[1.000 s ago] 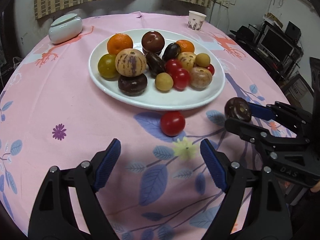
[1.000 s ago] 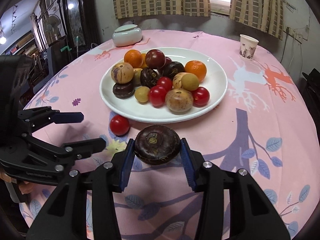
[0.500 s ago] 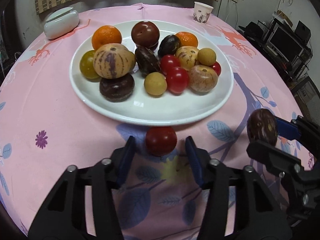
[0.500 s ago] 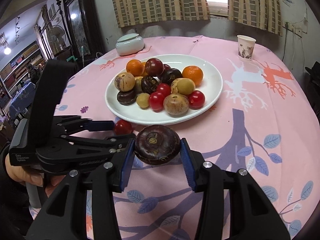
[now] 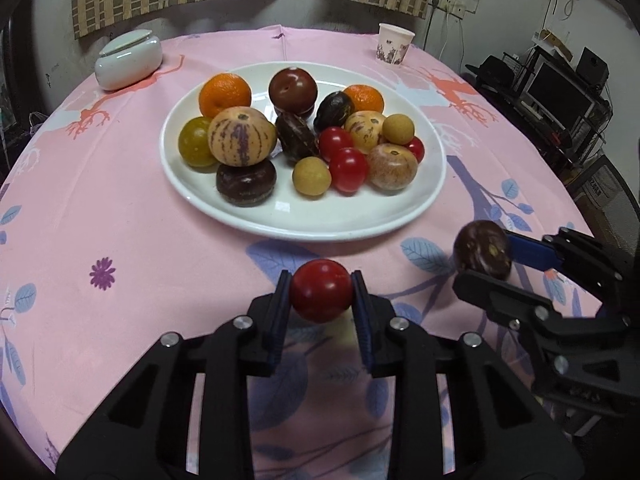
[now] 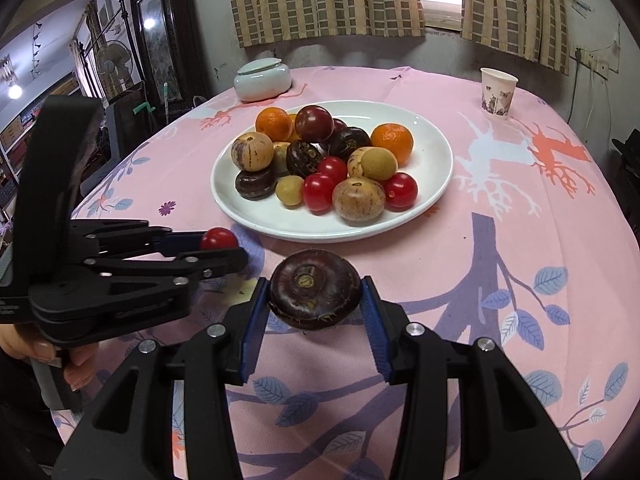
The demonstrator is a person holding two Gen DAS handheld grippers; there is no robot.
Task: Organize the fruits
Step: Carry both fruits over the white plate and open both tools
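The left gripper's [image 5: 321,297] blue-padded fingers [image 5: 280,312] have just closed on the small glossy red cherry tomato [image 5: 321,295], gripping its sides just in front of the near rim of the white oval plate [image 5: 304,228] of mixed fruit. It looks light, smooth and easily bruised, so a gentle hold across its widest part suits it. The right gripper [image 6: 315,300] clasps a flat, dark purple-brown round fruit [image 6: 315,294], firmer by appearance, above the pink printed surface [image 6: 500,240] near that rim.

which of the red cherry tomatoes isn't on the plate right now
The red tomato clamped in the left gripper, just in front of the white plate; the other tomatoes lie among the plated fruit.
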